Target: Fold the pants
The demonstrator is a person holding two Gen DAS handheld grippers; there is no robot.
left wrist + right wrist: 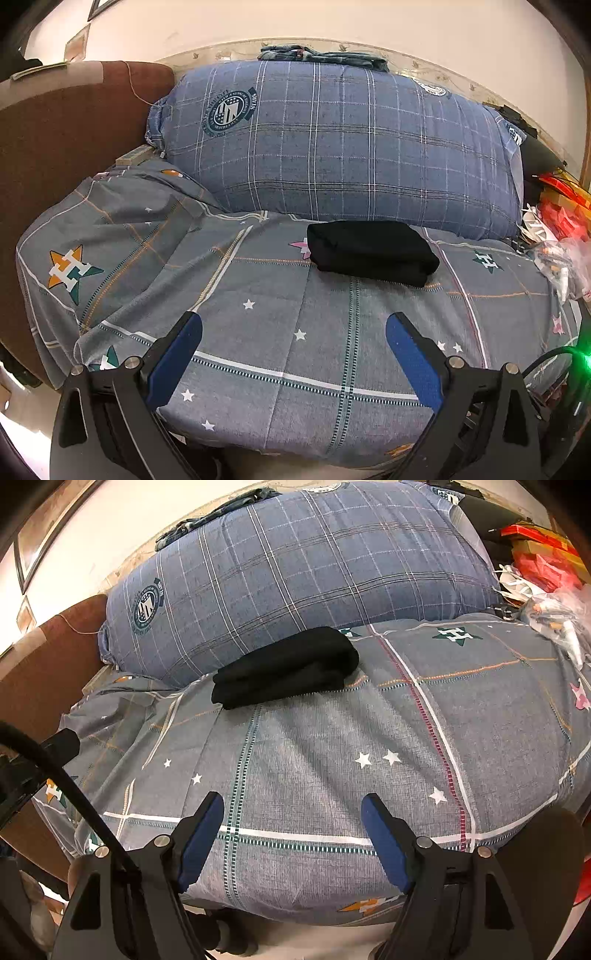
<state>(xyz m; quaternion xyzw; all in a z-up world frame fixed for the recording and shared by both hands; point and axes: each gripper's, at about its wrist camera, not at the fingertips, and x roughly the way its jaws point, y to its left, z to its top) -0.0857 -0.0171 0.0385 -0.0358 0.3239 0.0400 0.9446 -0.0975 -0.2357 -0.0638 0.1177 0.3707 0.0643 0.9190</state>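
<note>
**Folded pants lie ahead of two empty hand-held grippers**

Nearest the cameras, the left hand-held gripper (294,325) hangs above the front of the bed (295,369) with its blue-padded fingers spread wide and nothing between them. The right hand-held gripper (292,805) is likewise spread wide and empty over the grey star-print sheet.

Farther in, past a stretch of bare sheet, the black pants (373,251) rest as a compact, layered bundle, well apart from both hand-held grippers. In the left wrist view they lie ahead and a little right of centre; in the right wrist view the pants (286,666) sit ahead and slightly left of centre. So they lie roughly between the two hands, and neither looks clearly nearer. Their long axis runs across the bed, side to side to both hand-held grippers.

Just behind, touching or nearly touching the bundle's far edge, is a large blue plaid pillow (343,144), with clutter (557,221) at the right edge of the bed.

Judging by the tidy bundle, the folding looks finished or nearly so.
</note>
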